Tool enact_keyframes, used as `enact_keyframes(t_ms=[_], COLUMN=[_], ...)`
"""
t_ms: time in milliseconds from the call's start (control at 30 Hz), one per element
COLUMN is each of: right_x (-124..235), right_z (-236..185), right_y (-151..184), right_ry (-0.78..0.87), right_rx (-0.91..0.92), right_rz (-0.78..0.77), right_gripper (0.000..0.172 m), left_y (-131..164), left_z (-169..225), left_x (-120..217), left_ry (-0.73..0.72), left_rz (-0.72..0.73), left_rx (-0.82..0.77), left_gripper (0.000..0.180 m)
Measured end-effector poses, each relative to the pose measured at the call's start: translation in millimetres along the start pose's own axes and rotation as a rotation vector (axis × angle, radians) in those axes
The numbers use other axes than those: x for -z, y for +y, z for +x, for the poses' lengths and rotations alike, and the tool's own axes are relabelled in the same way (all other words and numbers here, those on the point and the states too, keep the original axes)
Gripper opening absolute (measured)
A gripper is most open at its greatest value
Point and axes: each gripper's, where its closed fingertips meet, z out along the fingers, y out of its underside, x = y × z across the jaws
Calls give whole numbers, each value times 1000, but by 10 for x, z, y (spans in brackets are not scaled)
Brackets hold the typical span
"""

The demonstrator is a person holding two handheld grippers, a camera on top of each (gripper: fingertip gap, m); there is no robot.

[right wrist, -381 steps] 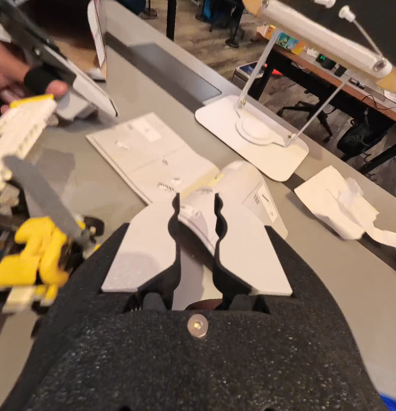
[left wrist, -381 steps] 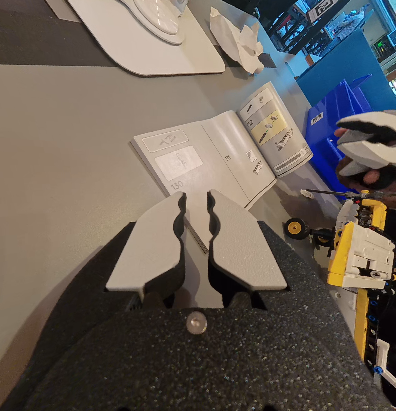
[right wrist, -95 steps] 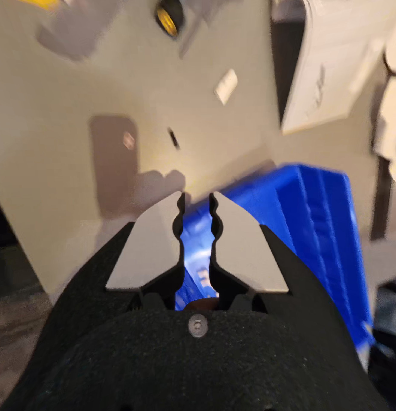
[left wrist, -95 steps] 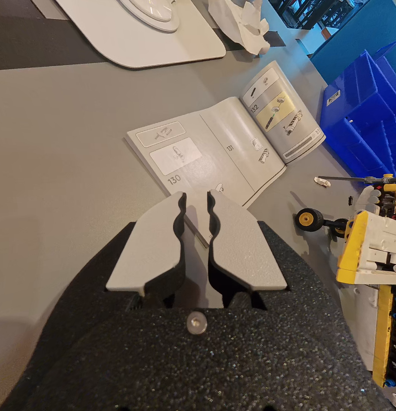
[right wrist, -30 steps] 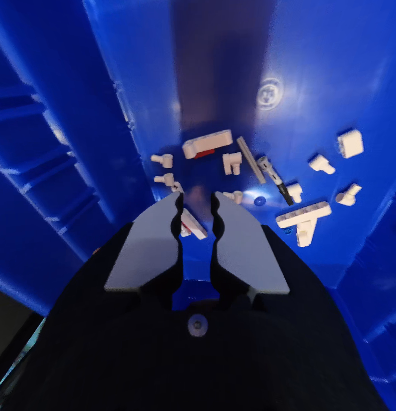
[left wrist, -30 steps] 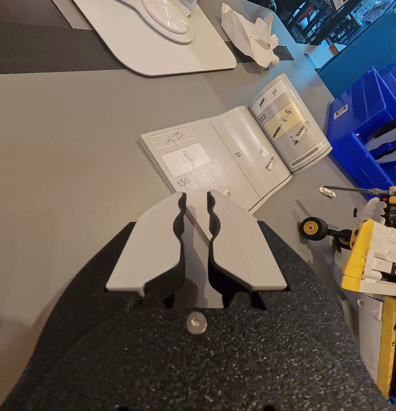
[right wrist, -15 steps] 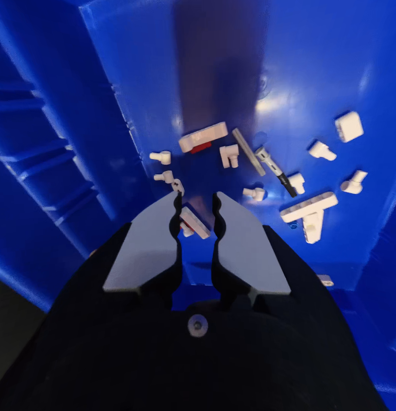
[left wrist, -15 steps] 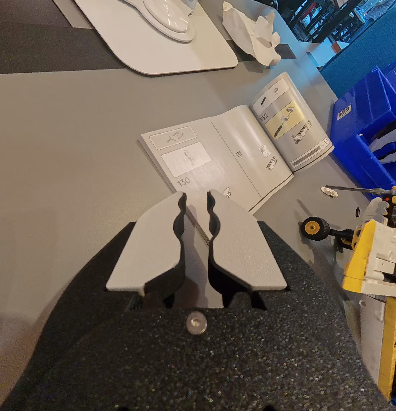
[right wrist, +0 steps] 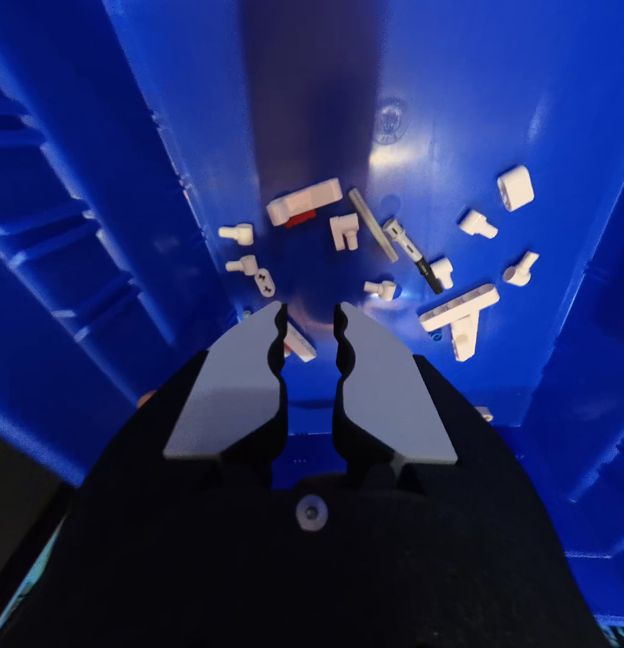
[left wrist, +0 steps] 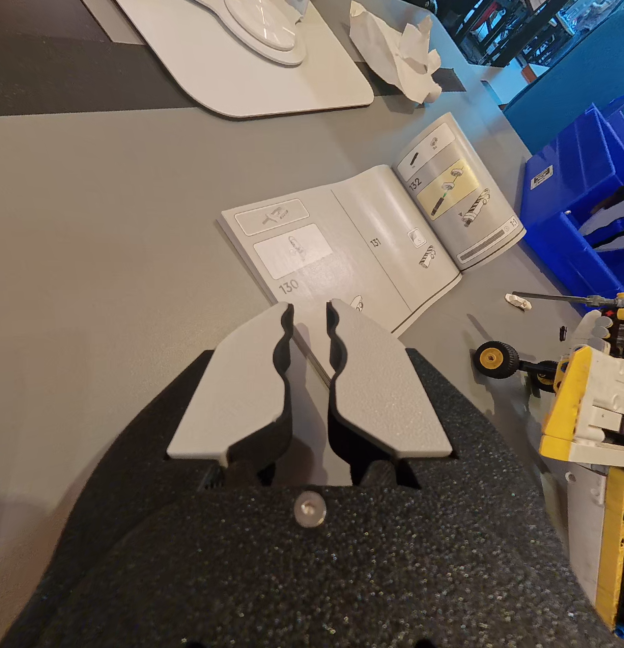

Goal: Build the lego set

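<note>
My right gripper (right wrist: 309,308) is open and empty, reaching down inside a blue bin (right wrist: 128,175). Several small white building pieces lie on the bin's floor: a white piece with a red part (right wrist: 303,203), a small connector (right wrist: 380,290), a T-shaped beam (right wrist: 457,315) and a grey and black axle (right wrist: 412,254). A white beam (right wrist: 298,343) lies on the floor seen between my jaws, not gripped. My left gripper (left wrist: 309,306) is open and empty, hovering over the near edge of an open instruction booklet (left wrist: 356,238) on the grey table (left wrist: 93,245).
A yellow and white brick model (left wrist: 598,403) with a black and yellow wheel (left wrist: 493,359) stands at right in the left wrist view. The blue bin (left wrist: 580,224) is beyond it, with the right gripper's fingers inside. A white lamp base (left wrist: 233,52) and crumpled paper (left wrist: 398,56) lie farther off.
My right gripper has shifted inside the bin, so the white pieces sit a little farther and more to the right. Its jaws stay open on nothing. The left gripper has barely moved.
</note>
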Motion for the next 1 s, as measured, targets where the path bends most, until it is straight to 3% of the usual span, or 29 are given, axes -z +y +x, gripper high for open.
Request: enact_keyframes(t_ms=[133, 233, 467, 733, 1000], right_x=[79, 66, -21, -78, -89], right_z=[58, -34, -210, -338, -432], right_y=[54, 96, -47, -206, -187], right_ry=[67, 20, -158, -89, -87], right_rx=[133, 198, 185, 374, 371], right_rz=[-28, -71, 35, 149, 202], right_gripper=[17, 16, 13, 16, 12], left_y=[-1, 1, -12, -21, -35], left_z=[-2, -7, -32, -45, -81], left_x=[0, 0, 7, 8, 11], left_ry=[-2, -5, -21, -1, -30], left_rz=[1, 0, 11, 7, 18], left_rx=[-1, 1, 9, 43, 46], left_gripper=[18, 18, 18, 17, 16])
